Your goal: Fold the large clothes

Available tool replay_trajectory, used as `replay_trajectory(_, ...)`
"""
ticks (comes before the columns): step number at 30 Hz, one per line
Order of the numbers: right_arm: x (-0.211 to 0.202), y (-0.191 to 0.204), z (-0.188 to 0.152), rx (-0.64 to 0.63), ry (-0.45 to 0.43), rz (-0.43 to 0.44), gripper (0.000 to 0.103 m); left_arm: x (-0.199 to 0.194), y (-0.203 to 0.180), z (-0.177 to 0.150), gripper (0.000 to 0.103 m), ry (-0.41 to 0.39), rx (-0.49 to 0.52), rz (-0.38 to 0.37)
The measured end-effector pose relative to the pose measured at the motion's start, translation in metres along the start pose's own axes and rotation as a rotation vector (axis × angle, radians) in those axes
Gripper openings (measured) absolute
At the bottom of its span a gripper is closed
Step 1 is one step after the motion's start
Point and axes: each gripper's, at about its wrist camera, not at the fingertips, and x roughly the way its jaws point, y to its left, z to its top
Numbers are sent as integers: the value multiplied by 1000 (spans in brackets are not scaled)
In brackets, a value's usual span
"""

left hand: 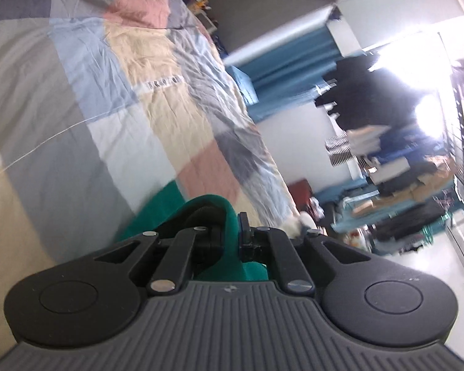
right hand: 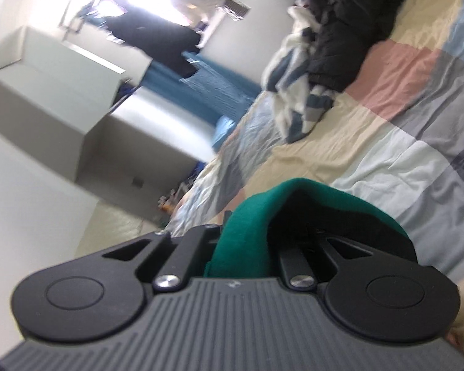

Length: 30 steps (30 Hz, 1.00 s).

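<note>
Jacket (right hand: 352,15) and striped cloth (right hand: 297,92) heaped on quilt (right hand: 386,142) beyond green garment (right hand: 247,225)

Green garment (left hand: 232,222); pastel patchwork quilt (left hand: 139,61): pink, cream, blue, grey; black jacket (right hand: 355,15); blue-white striped cloth (right hand: 294,92).

garment: green cloth (left hand: 232,241) | state: bunched, draped | place: over patchwork bedcover (left hand: 139,123)

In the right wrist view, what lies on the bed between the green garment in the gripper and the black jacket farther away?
Only bare patchwork quilt lies between the green garment and the black jacket. A striped cloth sits beside the jacket.
</note>
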Motion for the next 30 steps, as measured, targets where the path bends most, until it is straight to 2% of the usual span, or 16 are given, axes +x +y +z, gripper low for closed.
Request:
replay_trajectory(2,18,-9,3,58,-5,-20,9,26,8,6,9,-6,-50,4)
replay_trajectory(6,48,-22,9,95,-12,-75,9,70,19,11,9,-4,-73,18)
replay_trajectory(10,75,-41,8,106,-10,-122,9,102,25,10,9,-10,-5,37)
replay_trajectory(14,96,-59,9,102,9,-168,9,134,32,3,10,0,139,60)
replay_trajectory(19,118,-78,16,117,52,-216,9,168,40,5,10,35,206,85)
replay_trajectory(27,152,-109,16,179,87,-270,9,217,70,9,10,116,145,140)
replay_trajectory(30,159,-113,14,178,98,-291,9,225,71,9,10,131,170,156)
